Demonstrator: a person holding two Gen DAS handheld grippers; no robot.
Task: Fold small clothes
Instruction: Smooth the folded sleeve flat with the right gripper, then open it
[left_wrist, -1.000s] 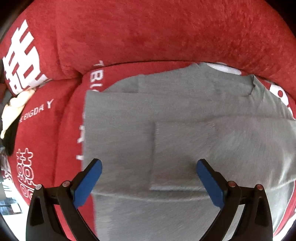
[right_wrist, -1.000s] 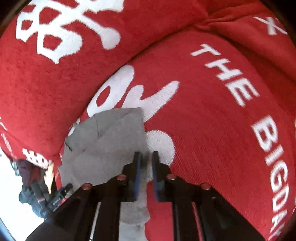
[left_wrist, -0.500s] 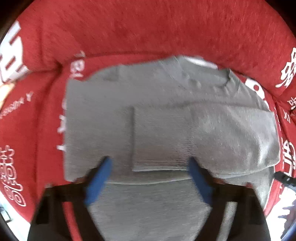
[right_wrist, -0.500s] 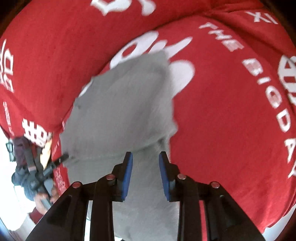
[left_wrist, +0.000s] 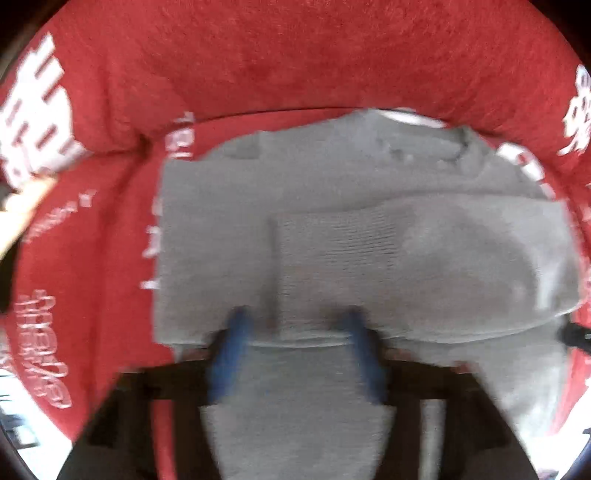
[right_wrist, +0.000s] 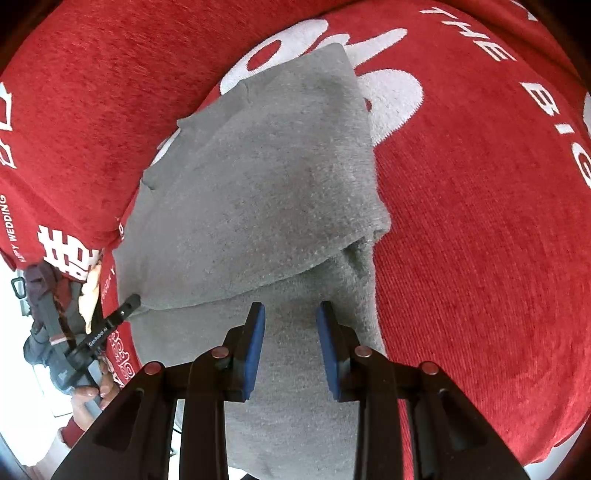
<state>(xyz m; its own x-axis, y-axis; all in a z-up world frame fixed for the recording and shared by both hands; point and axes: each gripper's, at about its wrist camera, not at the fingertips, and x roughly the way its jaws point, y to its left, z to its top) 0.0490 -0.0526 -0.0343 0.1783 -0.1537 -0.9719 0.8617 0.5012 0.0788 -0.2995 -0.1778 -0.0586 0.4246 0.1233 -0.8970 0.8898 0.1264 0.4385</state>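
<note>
Left wrist view is motion-blurred. The left gripper (left_wrist: 297, 325) sits over the near part of a grey knit sweater (left_wrist: 369, 236); its blue pads (left_wrist: 232, 343) stand well apart, with a fold edge of the fabric between them. Whether the tips touch the cloth cannot be told through the blur. The sweater lies spread on a red sofa cover (left_wrist: 295, 55) printed with white lettering. A sleeve with a ribbed cuff (left_wrist: 332, 266) is folded across the body of the garment.

In the right wrist view, the right gripper (right_wrist: 291, 314) hangs above the grey sweater (right_wrist: 258, 177), just short of the edge of the upper folded layer. Its jaws are parted with a moderate gap; grey fabric shows between them, and nothing is clamped. The sweater runs from the sofa seat toward the camera, with the red cover (right_wrist: 480, 221) on its right side. At the left edge, the other gripper (right_wrist: 110, 321) is visible in the person's hand (right_wrist: 88, 391), its tip at the corner of the folded layer.
</note>
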